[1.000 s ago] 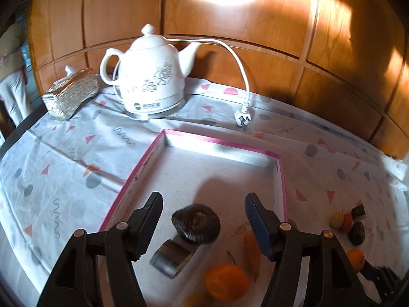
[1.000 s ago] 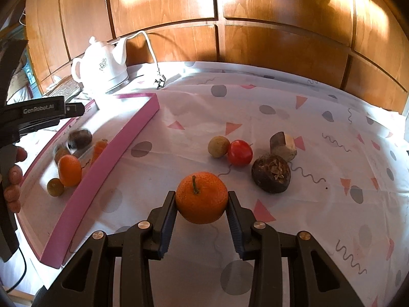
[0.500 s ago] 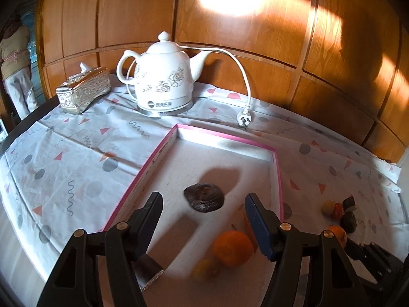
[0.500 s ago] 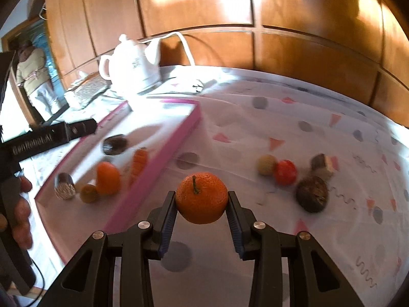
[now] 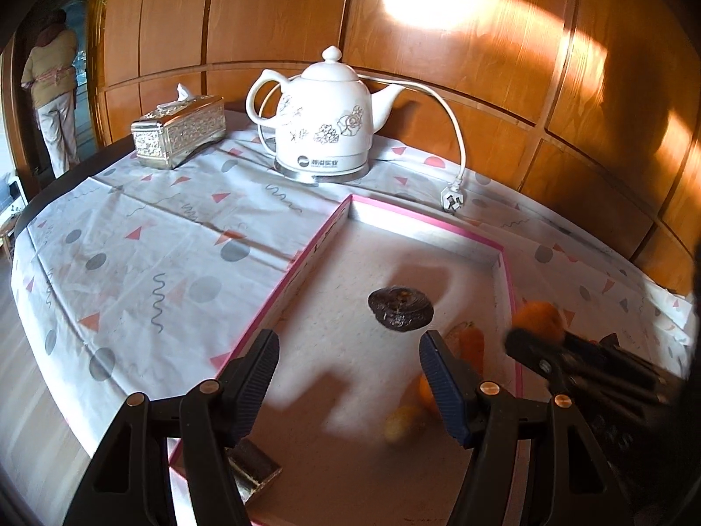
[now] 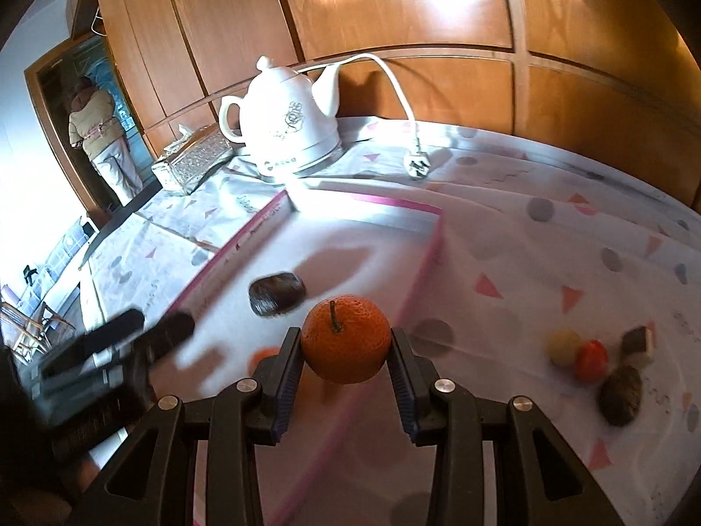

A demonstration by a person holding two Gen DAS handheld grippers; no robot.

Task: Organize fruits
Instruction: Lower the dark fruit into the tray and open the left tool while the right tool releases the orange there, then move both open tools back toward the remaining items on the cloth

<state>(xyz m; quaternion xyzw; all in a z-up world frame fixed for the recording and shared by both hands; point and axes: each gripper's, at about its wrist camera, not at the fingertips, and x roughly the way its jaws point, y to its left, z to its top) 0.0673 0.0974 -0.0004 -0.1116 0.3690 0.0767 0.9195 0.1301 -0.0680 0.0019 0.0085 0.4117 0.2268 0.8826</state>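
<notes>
Right jaws: clamped on the orange (image 6: 345, 338), held above the pink tray (image 6: 418, 282) edge.
Left jaws: wide, empty, over the tray.
Loose fruit: at 3 o'clock of the orange.

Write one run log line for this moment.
right hand-held gripper: shut on orange, above pink tray | left hand-held gripper: open, nothing held

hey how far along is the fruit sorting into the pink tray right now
Partly done. The pink-edged tray already holds a dark round fruit, a carrot-shaped piece, an orange and a small yellow fruit. The right gripper is shut on a tangerine, carried at the tray's edge. The left gripper is open and holds nothing. At least four pieces wait on the tablecloth.
</notes>
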